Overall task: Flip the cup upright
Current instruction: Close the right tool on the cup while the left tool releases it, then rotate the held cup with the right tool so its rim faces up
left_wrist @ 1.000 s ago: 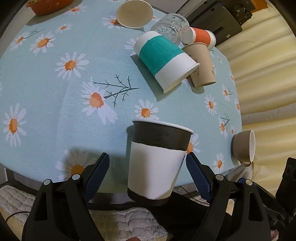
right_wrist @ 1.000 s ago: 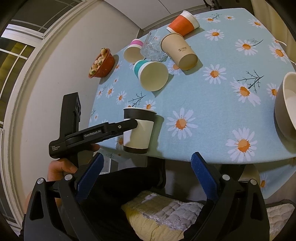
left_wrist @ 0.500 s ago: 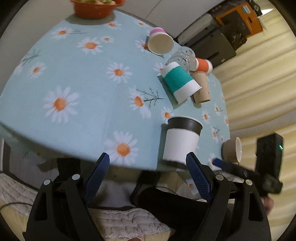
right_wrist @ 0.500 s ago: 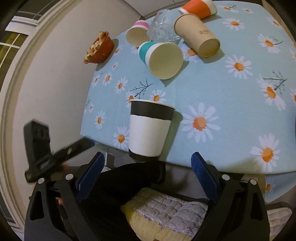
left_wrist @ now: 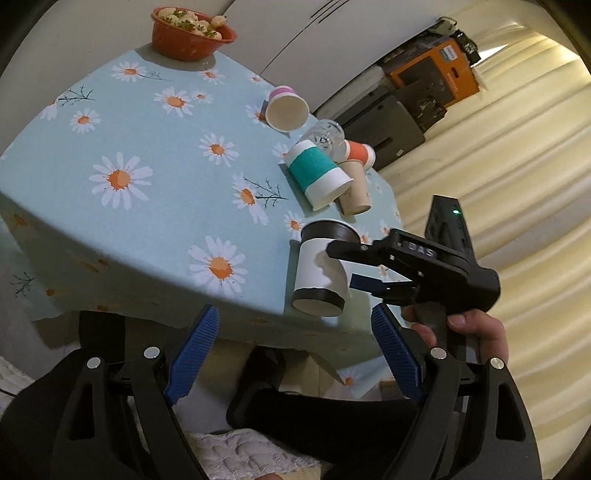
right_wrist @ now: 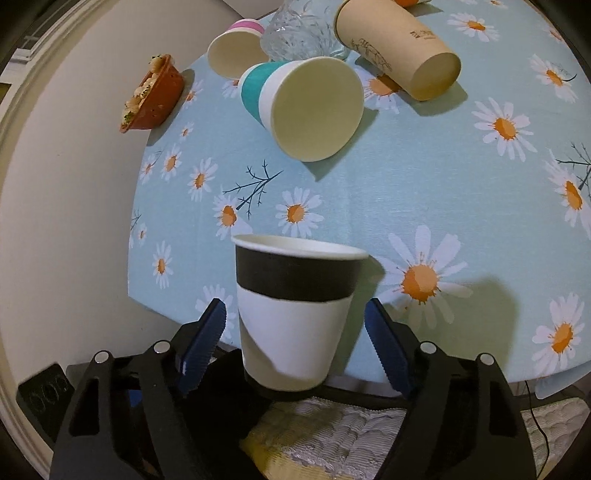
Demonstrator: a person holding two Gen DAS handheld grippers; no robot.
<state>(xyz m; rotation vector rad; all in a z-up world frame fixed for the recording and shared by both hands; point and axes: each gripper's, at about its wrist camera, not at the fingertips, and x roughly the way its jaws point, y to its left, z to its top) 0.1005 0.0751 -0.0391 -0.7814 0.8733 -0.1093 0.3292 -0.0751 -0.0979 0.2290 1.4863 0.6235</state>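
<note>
The worktop, under its daisy-print cloth, is carrying a cluster of cups lying on their sides at the far end: a teal-banded cup, a tan cup, a pink-rimmed cup and a clear glass, with a red bowl beyond.

The black-and-white cup is standing at the near edge of the worktop, mouth up, its long axis roughly vertical, so it is already looking upright.

The right gripper is sitting much the nearer, its blue pads spread wide on either side of the cup's lower wall, apparently without touching it and holding nothing. The cup is lying straight ahead between the jaws.

The left gripper is hanging back off the worktop's edge, wide open and empty, with the cup ahead and slightly right of it.
</note>
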